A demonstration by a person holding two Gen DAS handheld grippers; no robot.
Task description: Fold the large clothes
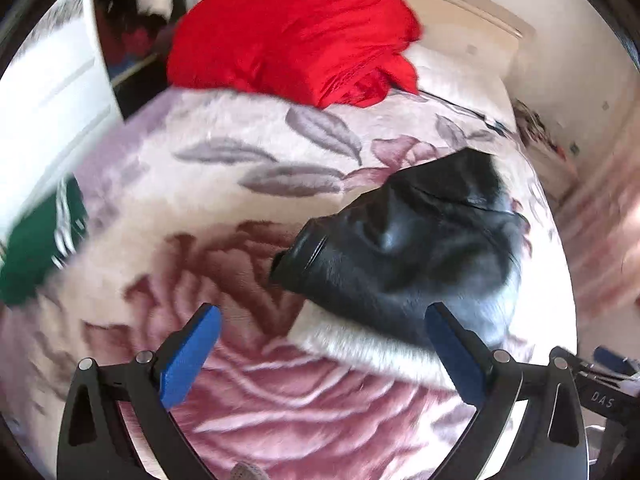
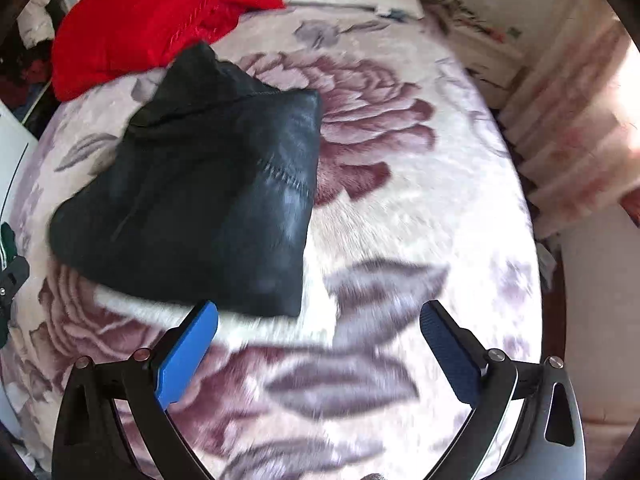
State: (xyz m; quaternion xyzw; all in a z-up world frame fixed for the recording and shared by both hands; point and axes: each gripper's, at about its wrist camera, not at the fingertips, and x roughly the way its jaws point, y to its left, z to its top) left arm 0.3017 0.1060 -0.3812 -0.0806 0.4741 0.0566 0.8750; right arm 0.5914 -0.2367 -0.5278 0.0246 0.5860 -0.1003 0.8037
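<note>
On the floral blanket (image 1: 224, 208), in the left wrist view, a black leather garment (image 1: 400, 240) lies bunched, with a cuff-like opening turned toward the blanket's big rose print. The left gripper (image 1: 322, 318) hovers just short of the garment's near edge, its blue-padded fingers (image 1: 192, 354) spread wide with nothing between them. Beyond the garment, at the blanket's far end, sits a heap of red cloth (image 1: 296, 36). This view alone shows a green garment with white stripes (image 1: 36, 248) at the blanket's left edge, beside a white door (image 1: 48, 92).

The right wrist view shows the same black leather garment (image 2: 208, 200) as a flat folded wedge, its stitched seam and straight right edge plain here. The right gripper (image 2: 318, 318) is also wide apart and empty, over bare blanket (image 2: 420, 220) just off the garment's near corner. The red cloth (image 2: 152, 16) touches the garment's far tip. Only this view shows pink curtains (image 2: 572, 128) past the blanket's right side.
</note>
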